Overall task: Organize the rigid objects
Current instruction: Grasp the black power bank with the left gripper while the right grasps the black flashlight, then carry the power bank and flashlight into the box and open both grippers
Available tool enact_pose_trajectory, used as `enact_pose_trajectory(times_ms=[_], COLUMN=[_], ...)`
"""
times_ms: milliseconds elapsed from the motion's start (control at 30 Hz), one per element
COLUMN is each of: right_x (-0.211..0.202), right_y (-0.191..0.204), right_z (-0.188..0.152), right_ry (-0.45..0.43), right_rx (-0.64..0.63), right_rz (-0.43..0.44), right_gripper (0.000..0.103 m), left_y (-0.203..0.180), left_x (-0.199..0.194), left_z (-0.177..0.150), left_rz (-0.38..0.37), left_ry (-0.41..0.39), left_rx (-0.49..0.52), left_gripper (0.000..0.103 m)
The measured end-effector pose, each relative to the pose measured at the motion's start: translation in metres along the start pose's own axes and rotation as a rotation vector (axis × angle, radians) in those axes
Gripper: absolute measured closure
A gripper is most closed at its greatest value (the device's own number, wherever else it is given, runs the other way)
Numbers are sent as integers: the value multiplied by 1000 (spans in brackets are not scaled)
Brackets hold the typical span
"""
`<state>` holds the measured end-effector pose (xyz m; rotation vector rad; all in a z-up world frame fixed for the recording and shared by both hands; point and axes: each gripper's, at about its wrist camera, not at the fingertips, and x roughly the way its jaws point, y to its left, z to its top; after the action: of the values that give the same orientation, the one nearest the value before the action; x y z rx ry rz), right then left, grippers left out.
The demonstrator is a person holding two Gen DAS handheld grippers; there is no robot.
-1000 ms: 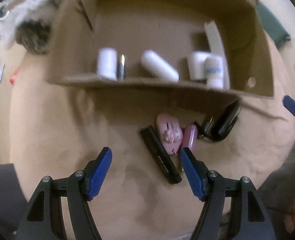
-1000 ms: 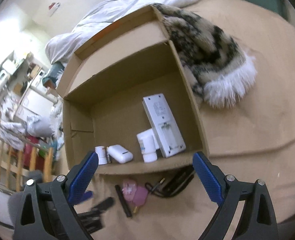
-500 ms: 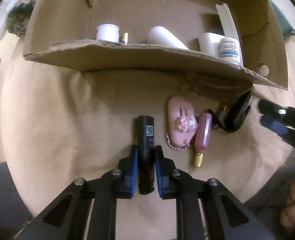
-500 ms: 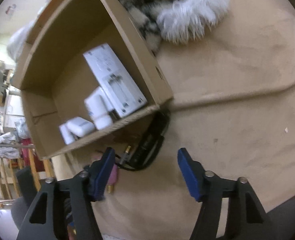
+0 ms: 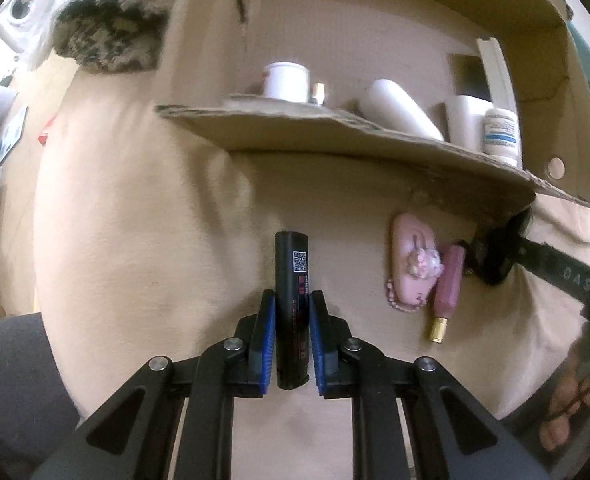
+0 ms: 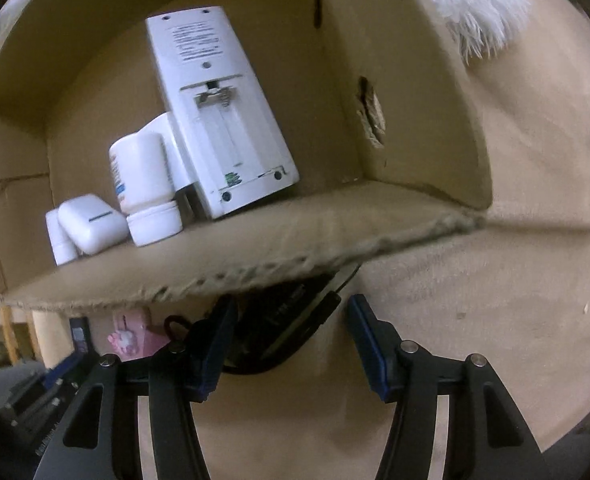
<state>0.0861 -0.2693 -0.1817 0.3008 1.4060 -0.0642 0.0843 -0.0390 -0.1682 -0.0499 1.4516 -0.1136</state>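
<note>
**Two grips at once, one set and one closing**

Two tongs are at work, and I take them nearest first. My left gripper (image 5: 291,344) is clamped on the slim black stick with the white code label (image 5: 291,280); the blue pads (image 5: 268,340) press both long sides near its lower half, and its top end stands clear above them. That hold looks square, so I judge the thing to do is lift it straight and not twist, since a long thin body can pivot between flat pads.

My right gripper (image 6: 291,344) is closing, with the black strap-and-clip bundle (image 6: 283,328) lying between its jaws on the tan bedcover (image 6: 515,280). The left pad is against the bundle or just beside it; the right pad stands apart from it, so I do not count this as a grip. The bundle lies partly under the near lip of the brown cardboard box (image 6: 335,220), and I think I should draw it out toward me before raising it, or the lip may catch it.

Just beyond, the pink case with a small figure on it (image 5: 413,264) and the pink tube with a gold cap (image 5: 447,288) lie touching on the cover, waiting.

Farther off, inside the box, stand the white remote with its battery bay open (image 6: 215,112), the white pill bottle (image 6: 143,184), the white earbud case (image 6: 91,222) and a small white jar (image 5: 286,80). The stick's place is in there, I judge, in the bare stretch of floor.
</note>
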Motion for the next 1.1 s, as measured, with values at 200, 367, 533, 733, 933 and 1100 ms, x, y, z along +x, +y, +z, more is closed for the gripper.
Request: enact_pose_trajectory(times_ms=[200, 367, 533, 733, 933, 1100], right_x=[-14, -34, -51, -71, -93, -125], right_y=[11, 13, 25, 30, 30, 31], right_z=[-10, -25, -47, -63, -60, -60], right_ry=[-33, -62, -106, -177, -264, -343], right_rx=[-31, -20, -34, -79, -117, -150], right_rz=[27, 75, 111, 164, 196, 224], right_gripper=[77, 82, 83, 83, 83, 83], left_y=[23, 42, 41, 36, 28, 34], left_x=[-12, -22, -27, -26, -33, -57], left_z=[0, 0, -4, -5, -8, -12], left_rz=[-18, -25, -24, -11, 22, 39], left_ry=[-26, -42, -53, -48, -85, -127], left_rx=[-51, -95, -104, -118, -106, -146], left_gripper=[88, 88, 88, 89, 89, 89])
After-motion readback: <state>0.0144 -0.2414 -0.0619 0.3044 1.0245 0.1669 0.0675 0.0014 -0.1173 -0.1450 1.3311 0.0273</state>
